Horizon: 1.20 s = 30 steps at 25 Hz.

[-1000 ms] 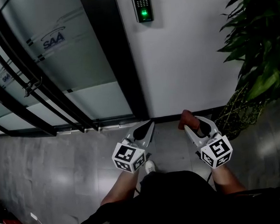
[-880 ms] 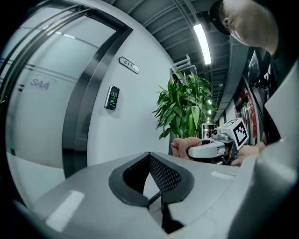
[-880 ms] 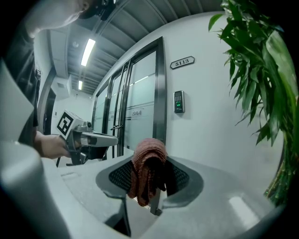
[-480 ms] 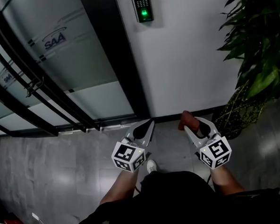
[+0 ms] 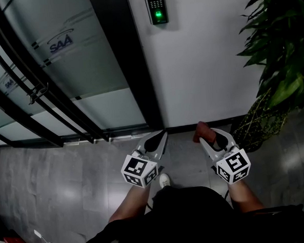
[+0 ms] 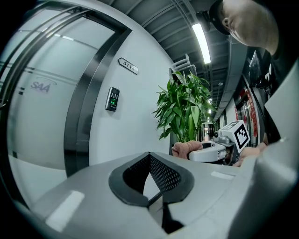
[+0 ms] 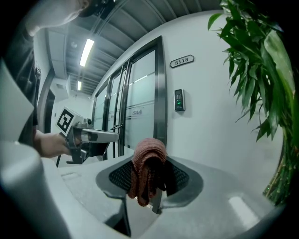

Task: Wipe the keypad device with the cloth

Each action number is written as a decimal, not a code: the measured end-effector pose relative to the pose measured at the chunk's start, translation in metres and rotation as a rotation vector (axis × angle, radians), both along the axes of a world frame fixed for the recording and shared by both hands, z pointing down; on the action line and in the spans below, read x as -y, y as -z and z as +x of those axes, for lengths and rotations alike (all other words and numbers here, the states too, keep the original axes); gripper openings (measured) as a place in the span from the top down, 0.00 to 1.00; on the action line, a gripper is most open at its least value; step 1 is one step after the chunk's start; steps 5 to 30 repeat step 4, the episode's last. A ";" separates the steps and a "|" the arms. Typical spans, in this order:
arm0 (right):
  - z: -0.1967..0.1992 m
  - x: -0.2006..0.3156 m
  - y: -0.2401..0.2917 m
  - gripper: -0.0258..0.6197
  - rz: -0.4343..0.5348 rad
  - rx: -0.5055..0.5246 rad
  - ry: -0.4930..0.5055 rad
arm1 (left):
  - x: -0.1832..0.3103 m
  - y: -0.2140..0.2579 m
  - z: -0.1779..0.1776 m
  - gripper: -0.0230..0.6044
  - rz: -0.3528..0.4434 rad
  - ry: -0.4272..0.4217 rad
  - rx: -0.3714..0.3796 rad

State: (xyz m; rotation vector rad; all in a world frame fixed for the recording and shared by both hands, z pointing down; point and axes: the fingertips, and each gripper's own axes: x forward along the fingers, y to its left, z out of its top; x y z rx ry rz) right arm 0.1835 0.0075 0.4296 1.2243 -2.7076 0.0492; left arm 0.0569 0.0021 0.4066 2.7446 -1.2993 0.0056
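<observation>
The keypad device (image 5: pixel 156 6) is a small black box with a green light, mounted on the white wall beside the dark door frame; it also shows far off as the keypad (image 6: pixel 111 99) and the keypad (image 7: pixel 179 100). A reddish-brown cloth (image 7: pixel 147 170) is folded between the jaws of my right gripper (image 7: pixel 150 179), which is shut on it; the cloth (image 5: pixel 204 131) pokes out ahead of that gripper (image 5: pixel 213 135). My left gripper (image 5: pixel 157 141) is held low at waist height, shut with nothing in it. Both grippers are well below and short of the keypad.
A glass door (image 5: pixel 51 73) with black bars and a dark frame fills the left. A tall potted plant (image 5: pixel 279 59) stands at the right against the wall. A room number plate (image 7: pixel 181 61) hangs above the keypad. Grey floor (image 5: pixel 53 186) lies below.
</observation>
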 end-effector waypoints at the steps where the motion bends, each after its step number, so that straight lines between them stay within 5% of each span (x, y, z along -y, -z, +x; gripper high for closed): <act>1: 0.000 0.000 0.000 0.73 -0.001 -0.001 0.001 | 0.000 0.000 0.000 0.94 0.001 0.001 0.000; 30: 0.001 0.001 -0.002 0.73 -0.003 -0.003 0.002 | 0.000 0.000 0.001 0.94 0.002 0.005 -0.001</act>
